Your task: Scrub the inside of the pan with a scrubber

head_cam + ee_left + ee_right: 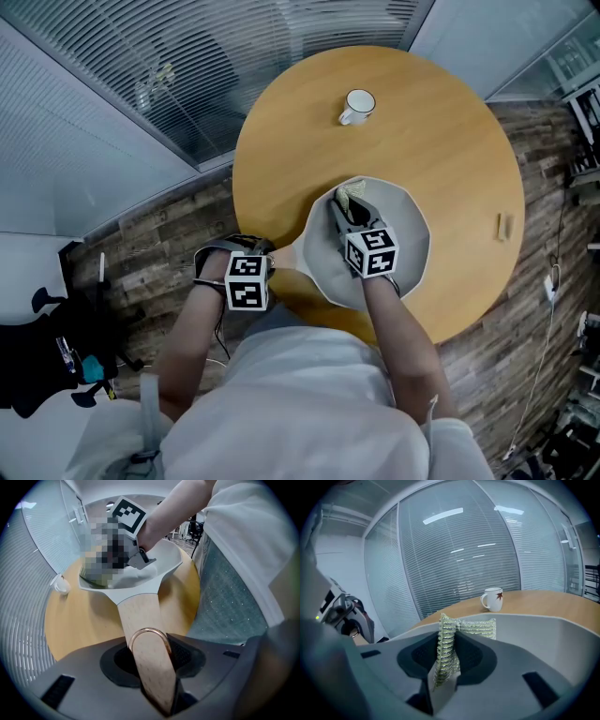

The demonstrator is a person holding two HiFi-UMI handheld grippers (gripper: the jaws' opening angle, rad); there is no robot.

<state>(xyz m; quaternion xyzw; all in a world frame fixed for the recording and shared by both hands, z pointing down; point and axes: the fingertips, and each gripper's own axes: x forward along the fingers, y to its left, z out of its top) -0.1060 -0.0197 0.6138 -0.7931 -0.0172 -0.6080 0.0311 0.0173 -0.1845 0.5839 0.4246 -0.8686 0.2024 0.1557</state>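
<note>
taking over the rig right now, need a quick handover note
Left gripper: shut on the pan's wooden handle, holding it steady.
Right gripper: shut on the scrubber, inside the pan near its far wall.
The pan sits at the near edge of the round table. A mug stands farther back, apart from it.
Done: both grips are set and the scrubber is in the pan. How much has been scrubbed can't be told.
Left: rub the scrubber over the whole inside while holding the handle firm.
</note>
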